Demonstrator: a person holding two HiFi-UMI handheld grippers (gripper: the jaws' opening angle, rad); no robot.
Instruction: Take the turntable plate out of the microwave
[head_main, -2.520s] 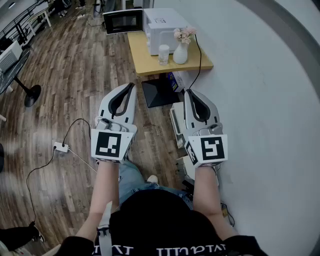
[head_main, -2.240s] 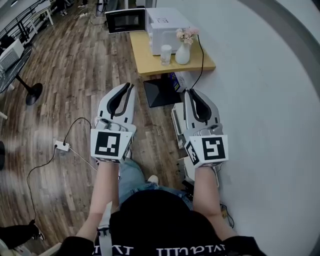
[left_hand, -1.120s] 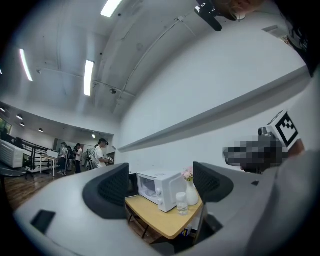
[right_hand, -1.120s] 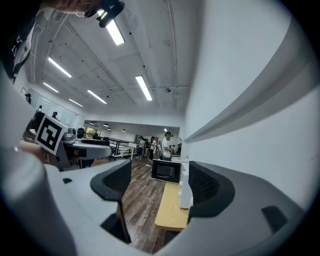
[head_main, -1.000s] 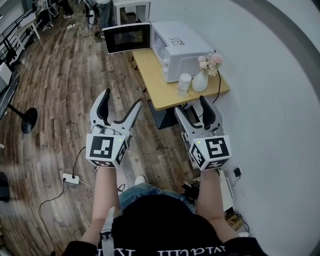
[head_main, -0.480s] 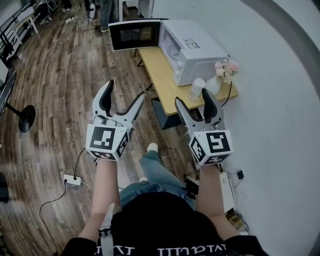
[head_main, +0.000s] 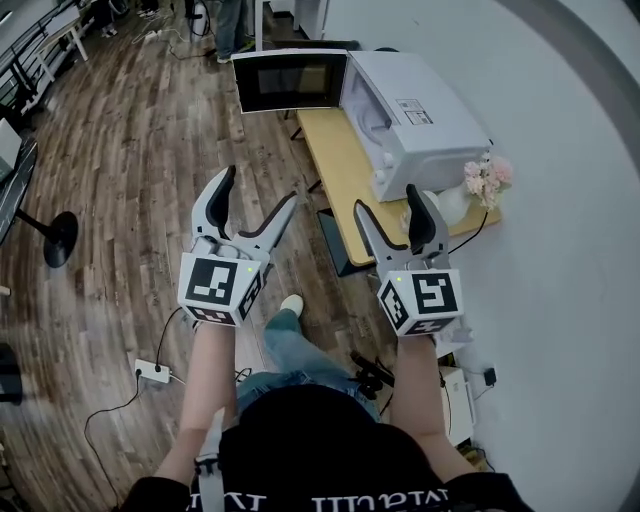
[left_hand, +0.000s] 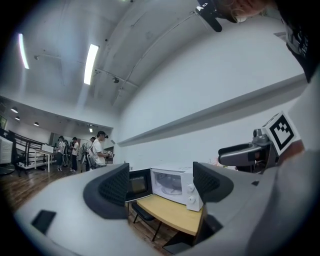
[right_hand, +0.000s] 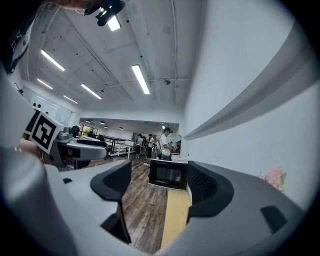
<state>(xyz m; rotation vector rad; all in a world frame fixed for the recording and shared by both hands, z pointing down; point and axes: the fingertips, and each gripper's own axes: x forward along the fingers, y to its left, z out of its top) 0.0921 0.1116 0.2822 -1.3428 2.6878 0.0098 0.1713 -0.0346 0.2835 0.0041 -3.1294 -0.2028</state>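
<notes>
The white microwave (head_main: 418, 108) stands on a yellow table (head_main: 340, 165) against the wall, with its door (head_main: 290, 80) swung open to the left. In the left gripper view the microwave (left_hand: 176, 186) shows its lit cavity, where the glass turntable plate (left_hand: 168, 190) lies faintly visible on the floor. My left gripper (head_main: 258, 190) and right gripper (head_main: 387, 200) are both open and empty, held in the air short of the table. In the right gripper view, the right gripper (right_hand: 159, 185) frames the open door (right_hand: 168, 175).
A vase of pink flowers (head_main: 482, 183) stands at the table's near end, beside the right gripper. A dark seat (head_main: 335, 243) sits under the table. A power strip (head_main: 152, 372) and cable lie on the wooden floor. People (left_hand: 97, 150) stand far behind.
The person has walked closer to the microwave, which now looks larger and nearer. Both grippers went from shut to open and now point toward the table.
</notes>
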